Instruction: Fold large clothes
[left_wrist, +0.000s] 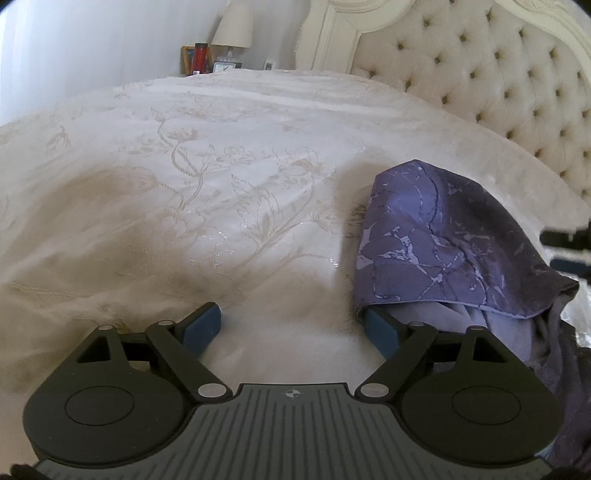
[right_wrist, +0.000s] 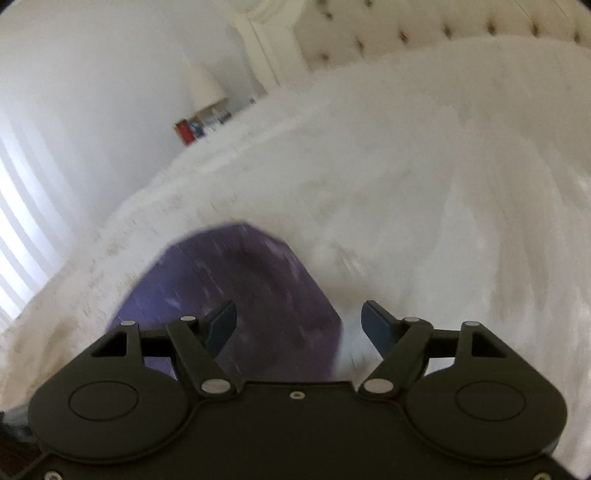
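A purple patterned garment (left_wrist: 436, 240) lies folded in a compact bundle on the cream bedspread (left_wrist: 203, 184), at the right of the left wrist view. My left gripper (left_wrist: 291, 325) is open and empty just left of it; its right finger's tip is under the garment's near edge. In the blurred right wrist view the garment (right_wrist: 258, 280) lies below and ahead of my right gripper (right_wrist: 299, 325), which is open and empty above it. The right gripper's fingers (left_wrist: 565, 236) show at the right edge of the left wrist view.
A tufted cream headboard (left_wrist: 498, 66) rises behind the bed. A nightstand at the far side carries a lamp (left_wrist: 234, 29), a red bottle (left_wrist: 200, 57) and small items. The bedspread (right_wrist: 424, 184) stretches wide to the left of the garment.
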